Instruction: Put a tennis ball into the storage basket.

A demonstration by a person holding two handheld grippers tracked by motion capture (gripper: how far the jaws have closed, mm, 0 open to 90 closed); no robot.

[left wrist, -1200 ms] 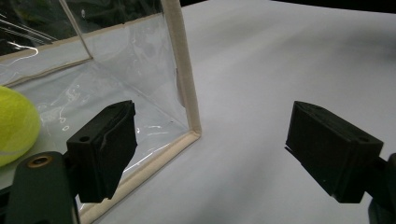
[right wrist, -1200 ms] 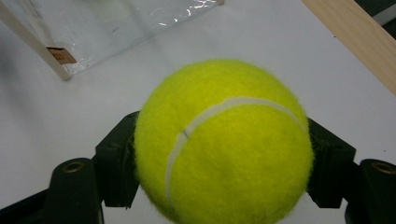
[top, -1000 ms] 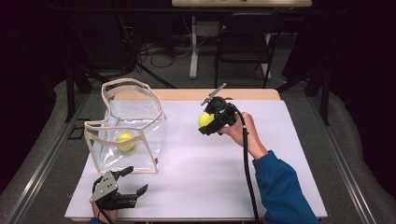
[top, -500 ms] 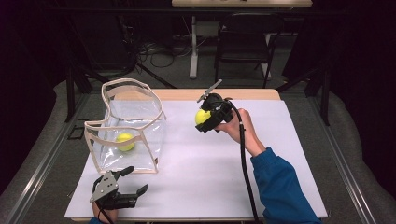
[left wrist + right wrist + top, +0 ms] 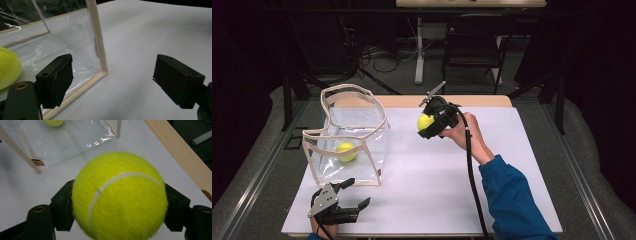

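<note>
Holding item one: your right gripper (image 5: 428, 125) pinches a fuzzy yellow tennis ball (image 5: 120, 197) (white curved seam) above the white table (image 5: 437, 185). Item two: a second ball (image 5: 345, 151) inside the clear, cream-trimmed bag (image 5: 362, 107). Your left gripper (image 5: 354, 197) rests beside it, fingers spread.

The room lay dark beyond the table (image 5: 512, 165), whose white top had a wooden strip (image 5: 472, 101) along its far edge; a grey floor (image 5: 392, 80) spread behind it, strewn with black cables (image 5: 367, 52); a dark chair (image 5: 474, 45) stood there beside a pale table leg (image 5: 419, 50); light fell mainly on the tabletop.
</note>
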